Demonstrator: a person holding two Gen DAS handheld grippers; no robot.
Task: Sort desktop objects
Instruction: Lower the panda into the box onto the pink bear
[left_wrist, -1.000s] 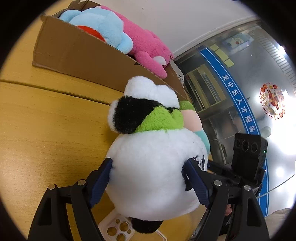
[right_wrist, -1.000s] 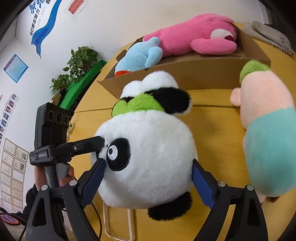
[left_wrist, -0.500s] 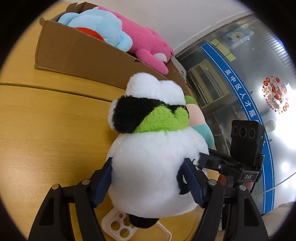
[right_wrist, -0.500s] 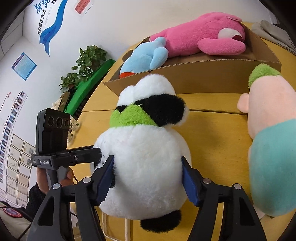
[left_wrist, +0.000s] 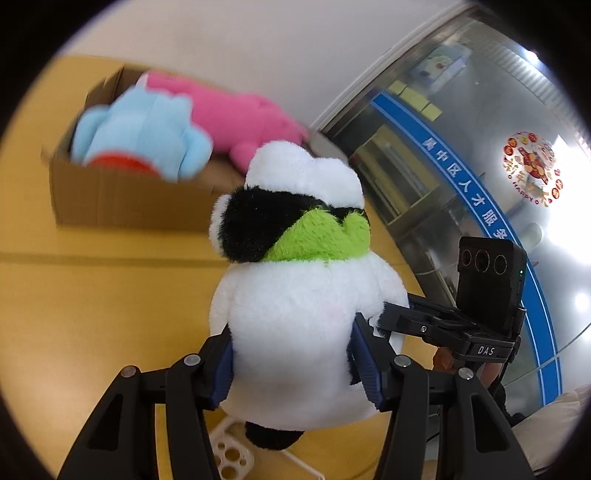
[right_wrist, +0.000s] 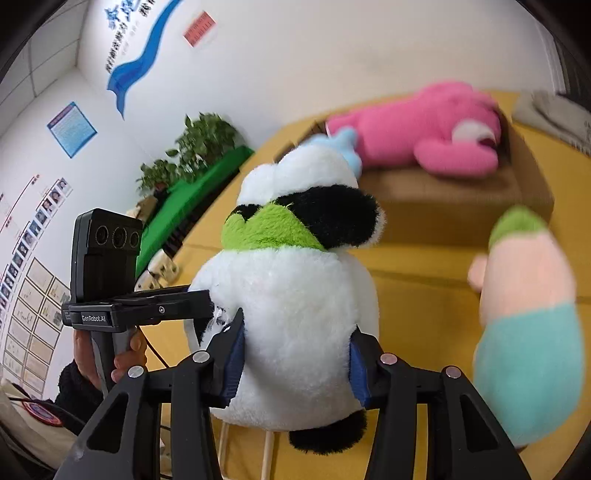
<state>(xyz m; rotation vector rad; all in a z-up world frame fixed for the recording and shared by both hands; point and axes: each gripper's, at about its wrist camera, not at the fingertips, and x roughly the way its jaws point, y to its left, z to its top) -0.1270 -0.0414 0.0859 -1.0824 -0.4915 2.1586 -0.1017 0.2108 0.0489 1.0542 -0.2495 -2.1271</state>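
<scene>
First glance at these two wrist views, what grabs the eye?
The white panda plush with the green scarf fills the middle of both views, both grippers' jaws closing on its body: left gripper, right gripper. Behind it on the yellow table, a cardboard box holds a pink plush and a blue plush. A peach and teal plush is at the right of the right wrist view.

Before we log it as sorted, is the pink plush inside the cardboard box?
Inside: the pink plush lies within the cardboard box walls.

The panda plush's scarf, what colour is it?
Bright green scarf on the panda plush, clearest in the right wrist view.
</scene>
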